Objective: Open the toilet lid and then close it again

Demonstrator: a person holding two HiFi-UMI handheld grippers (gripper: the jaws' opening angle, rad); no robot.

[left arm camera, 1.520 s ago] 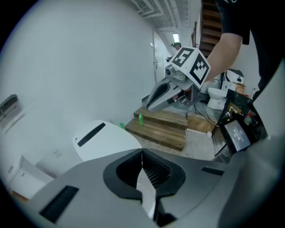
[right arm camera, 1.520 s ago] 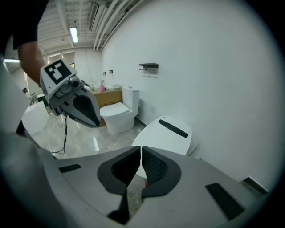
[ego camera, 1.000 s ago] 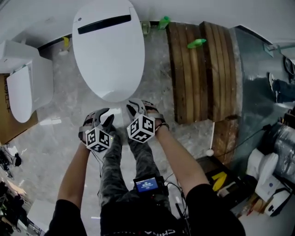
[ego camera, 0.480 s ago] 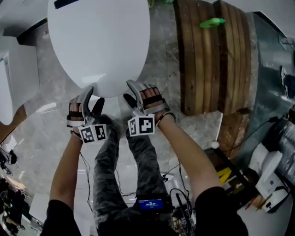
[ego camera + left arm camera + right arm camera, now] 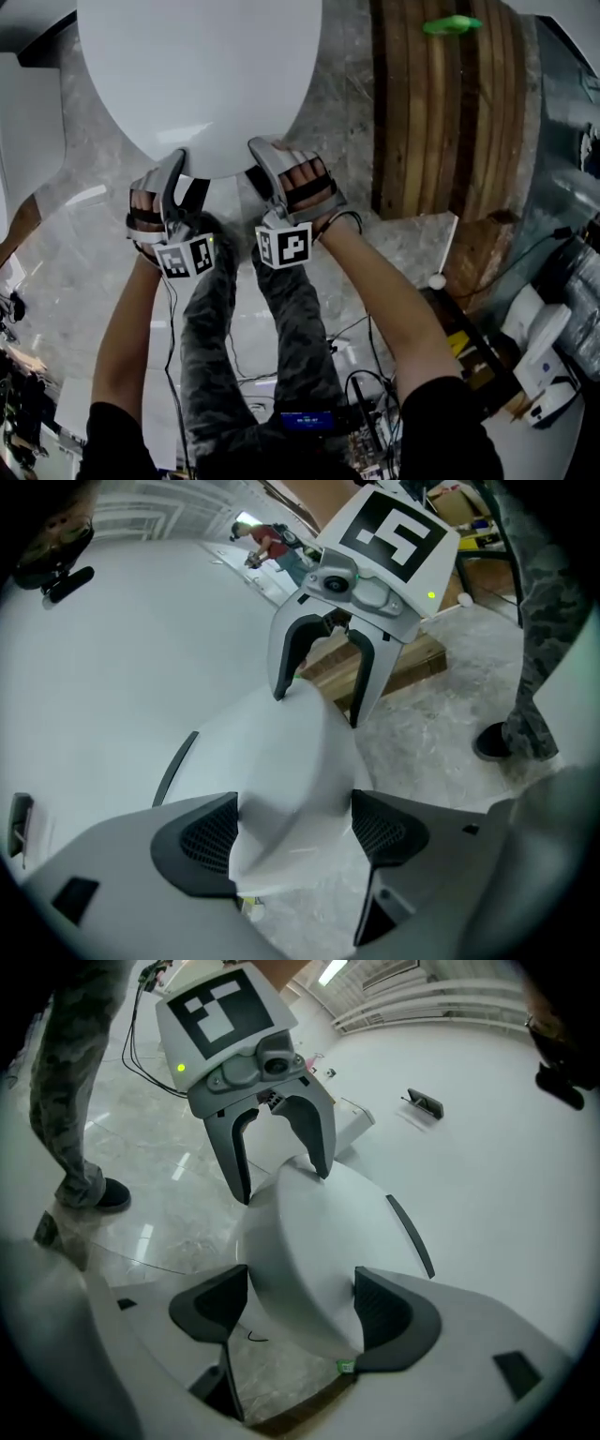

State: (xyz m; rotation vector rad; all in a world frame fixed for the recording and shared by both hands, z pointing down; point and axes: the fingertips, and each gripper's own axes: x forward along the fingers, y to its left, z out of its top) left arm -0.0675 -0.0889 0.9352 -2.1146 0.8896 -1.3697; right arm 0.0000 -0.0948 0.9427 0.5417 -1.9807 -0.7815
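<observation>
The white oval plastic toilet lid (image 5: 197, 75) lies shut and flat at the far side of the head view, its rounded nose pointing toward the person. Both tools are set at that near nose, side by side and close together. That is probably because it is the end farthest from the hinge, where a lift takes least effort and the rim can be caught.

The left gripper (image 5: 292, 836) sits at the left of the nose and the right gripper (image 5: 291, 1314) just to its right. Each looks rolled onto its side, judging by how the lid appears turned in both gripper views. This would let one jaw pass over the lid's edge and the other under it.

The jaws of both have just been opening and stand spread wide, released, with the lid's front edge between them. Whether a pad brushes the plastic I cannot tell, but nothing looks clamped. Spread like this, they seem ready to bite on the rim, so by my reading the lifting step has not yet begun.

The person stands on the grey marble floor (image 5: 84, 253) right in front of the lid. A brown slatted wooden platform (image 5: 441, 112) lies well off to the right, out of the way.
</observation>
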